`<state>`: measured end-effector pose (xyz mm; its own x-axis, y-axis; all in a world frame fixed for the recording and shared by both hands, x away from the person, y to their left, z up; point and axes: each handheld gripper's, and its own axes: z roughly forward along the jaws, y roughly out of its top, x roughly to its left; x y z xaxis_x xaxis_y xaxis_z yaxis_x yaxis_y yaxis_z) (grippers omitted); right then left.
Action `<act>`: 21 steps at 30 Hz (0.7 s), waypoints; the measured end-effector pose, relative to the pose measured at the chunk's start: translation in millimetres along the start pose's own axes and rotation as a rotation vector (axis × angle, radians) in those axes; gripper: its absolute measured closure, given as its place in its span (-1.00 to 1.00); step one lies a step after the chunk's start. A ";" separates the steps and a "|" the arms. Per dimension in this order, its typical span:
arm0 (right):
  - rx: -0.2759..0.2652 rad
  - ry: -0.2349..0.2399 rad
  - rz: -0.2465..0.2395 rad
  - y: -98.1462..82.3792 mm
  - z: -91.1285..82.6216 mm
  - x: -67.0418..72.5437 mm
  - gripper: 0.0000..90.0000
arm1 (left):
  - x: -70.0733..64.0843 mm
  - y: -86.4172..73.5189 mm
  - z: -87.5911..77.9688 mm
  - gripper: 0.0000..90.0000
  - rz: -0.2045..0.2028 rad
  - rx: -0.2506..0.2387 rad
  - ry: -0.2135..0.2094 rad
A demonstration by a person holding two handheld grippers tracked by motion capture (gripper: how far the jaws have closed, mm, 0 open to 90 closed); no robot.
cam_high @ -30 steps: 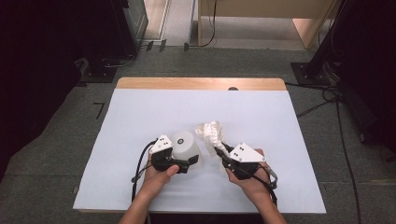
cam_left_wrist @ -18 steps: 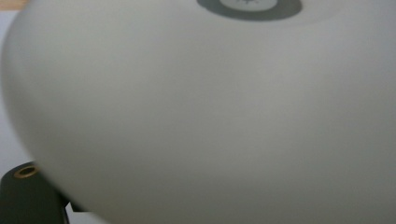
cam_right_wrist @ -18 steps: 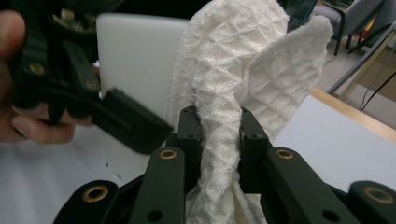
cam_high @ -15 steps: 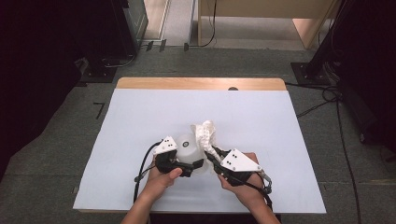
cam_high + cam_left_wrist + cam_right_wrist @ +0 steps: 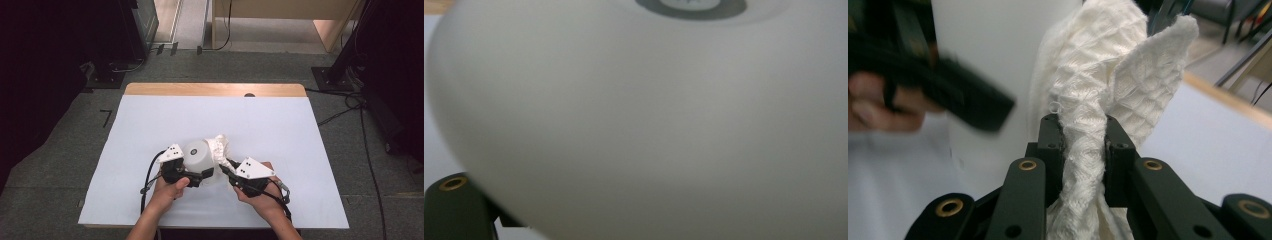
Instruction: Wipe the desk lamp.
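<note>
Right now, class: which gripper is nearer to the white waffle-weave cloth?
Right. The right gripper is clamped on the white waffle-weave cloth; the left gripper holds the white cup beside it.

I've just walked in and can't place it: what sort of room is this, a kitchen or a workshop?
Most likely a lab or recording workspace, not a kitchen. A table under a plain white sheet stands on grey carpet, cables trail across the floor, and dark equipment stands flank it. A person works there with two hand-held grippers.
</note>
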<state>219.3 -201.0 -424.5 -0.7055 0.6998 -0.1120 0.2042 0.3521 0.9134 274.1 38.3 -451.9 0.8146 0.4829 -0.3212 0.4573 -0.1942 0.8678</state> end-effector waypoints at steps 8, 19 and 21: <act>0.093 0.038 0.010 -7.3 4.7 -5.9 0.67 | -0.3 2.3 -2.5 -0.82 -0.005 -0.014 0.024; 0.022 0.010 -0.010 0.6 -0.1 -2.5 0.67 | -1.8 0.1 1.4 -0.82 0.009 0.004 0.010; 0.002 0.003 -0.006 0.2 -1.3 -3.5 0.67 | -2.8 0.5 2.3 -0.82 0.014 0.002 0.011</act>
<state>220.9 -204.2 -423.5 -0.7090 0.6955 -0.1167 0.2009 0.3578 0.9119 272.9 34.9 -451.5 0.8169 0.4898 -0.3045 0.4466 -0.2031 0.8714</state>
